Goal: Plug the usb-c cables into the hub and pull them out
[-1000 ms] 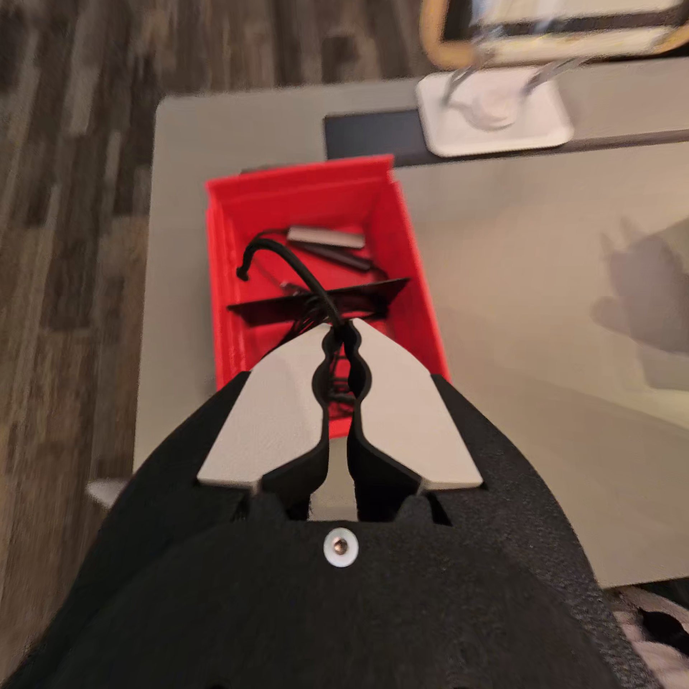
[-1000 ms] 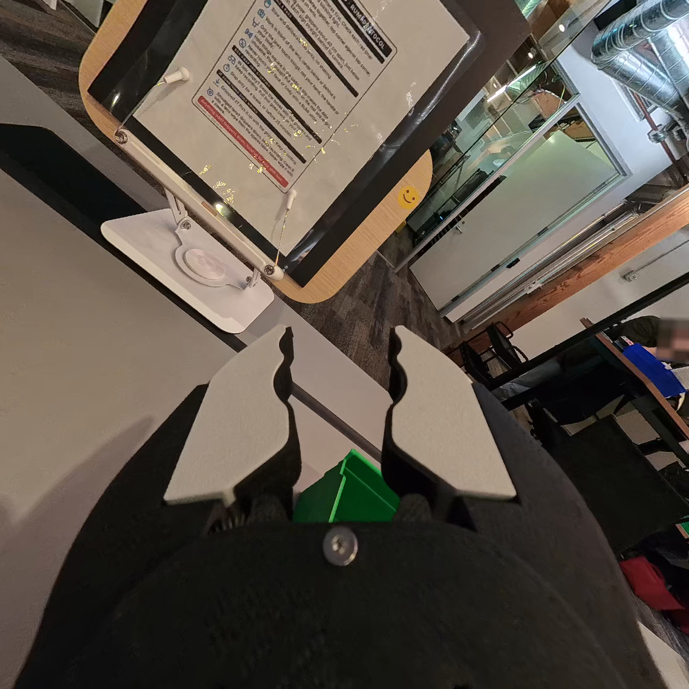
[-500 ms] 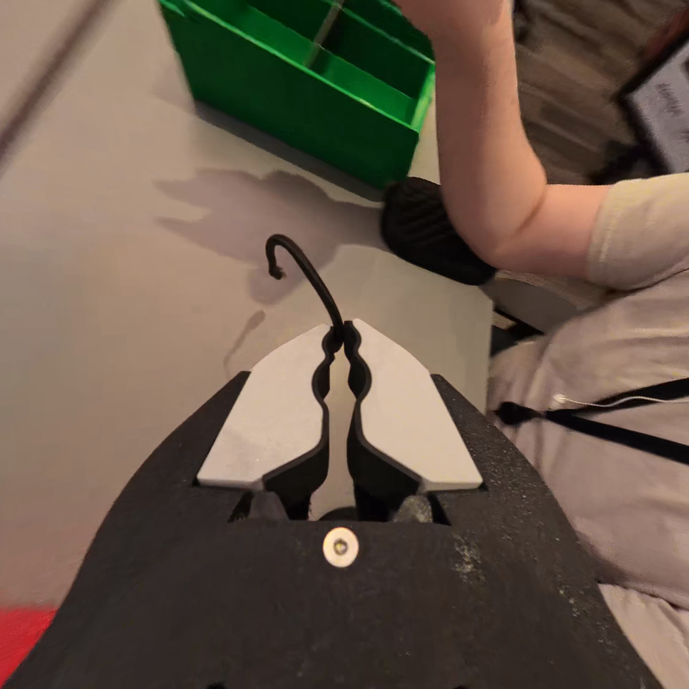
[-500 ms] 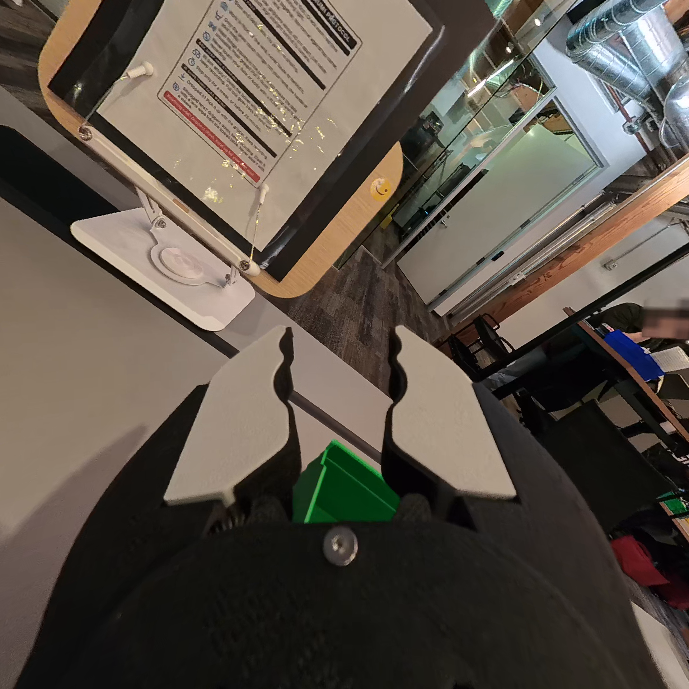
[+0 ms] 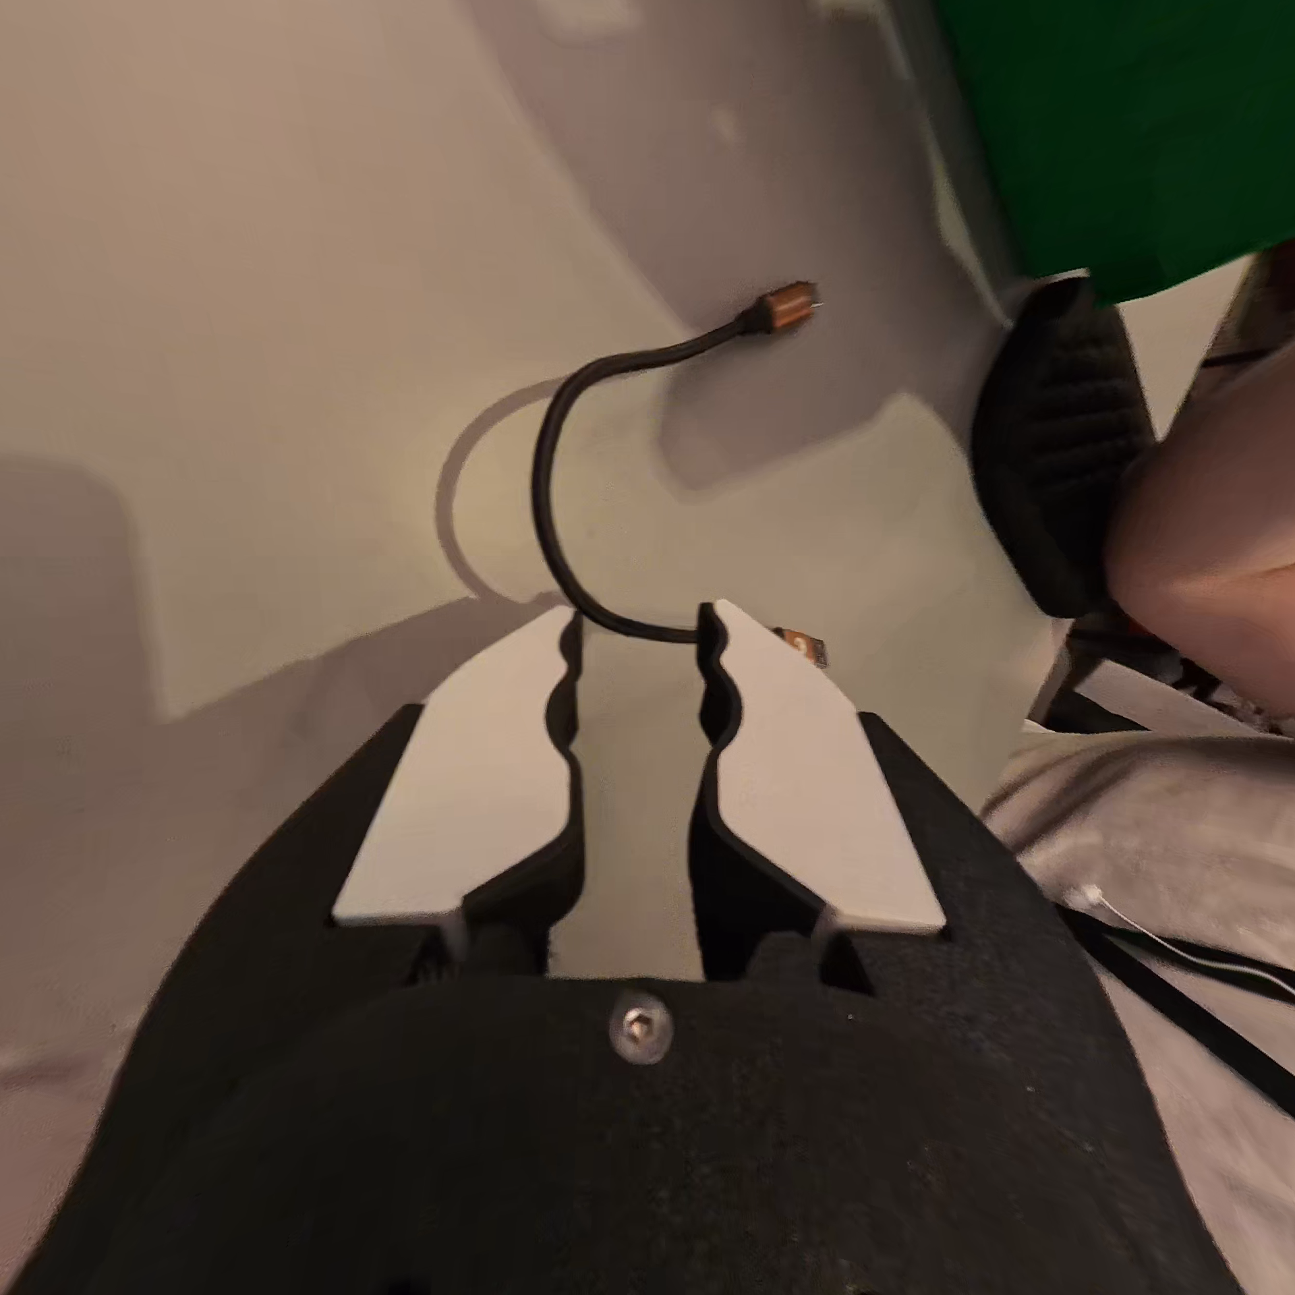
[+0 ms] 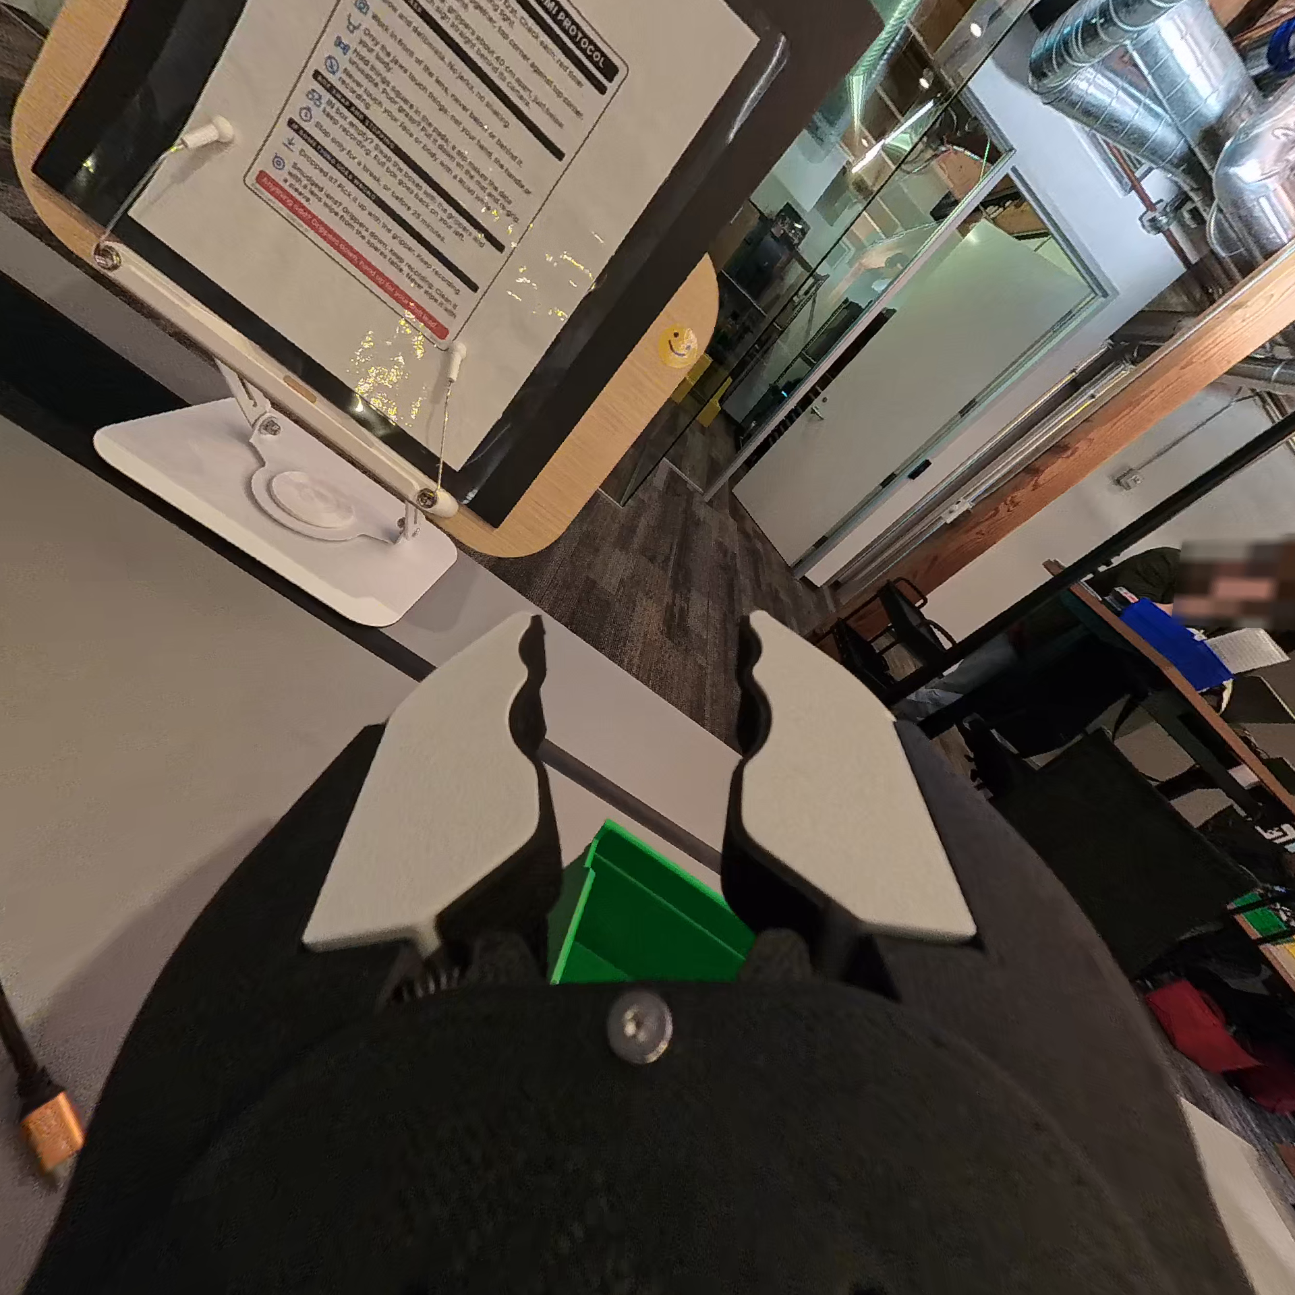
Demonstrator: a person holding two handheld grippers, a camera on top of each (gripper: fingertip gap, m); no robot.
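Note:
A short black USB-C cable [image 5: 553, 483] with copper-coloured plugs lies curved on the grey table [image 5: 280, 280]. One plug [image 5: 788, 315] points toward the green bin; the other [image 5: 806, 645] is partly hidden behind my left gripper's right finger. My left gripper [image 5: 639, 617] is open just above the cable's near end and holds nothing. My right gripper [image 6: 643, 624] is open and empty, tilted up toward the room. A cable plug [image 6: 49, 1135] shows at the lower left of the right wrist view. No hub is in view.
A green divided bin [image 5: 1121, 126] stands at the table's right, also seen between the right gripper's fingers [image 6: 645, 918]. The right gripper's black body [image 5: 1051, 448] and a person's arm [image 5: 1205, 532] are close on the right. A white stand holding a sheet [image 6: 280, 504] is at the back. Some 30 centimetres of space lies between my two pairs of fingers.
My left gripper swung from over the red bin to the table by the green bin with the cable, then opened and let it go onto the table. The right gripper barely moved.

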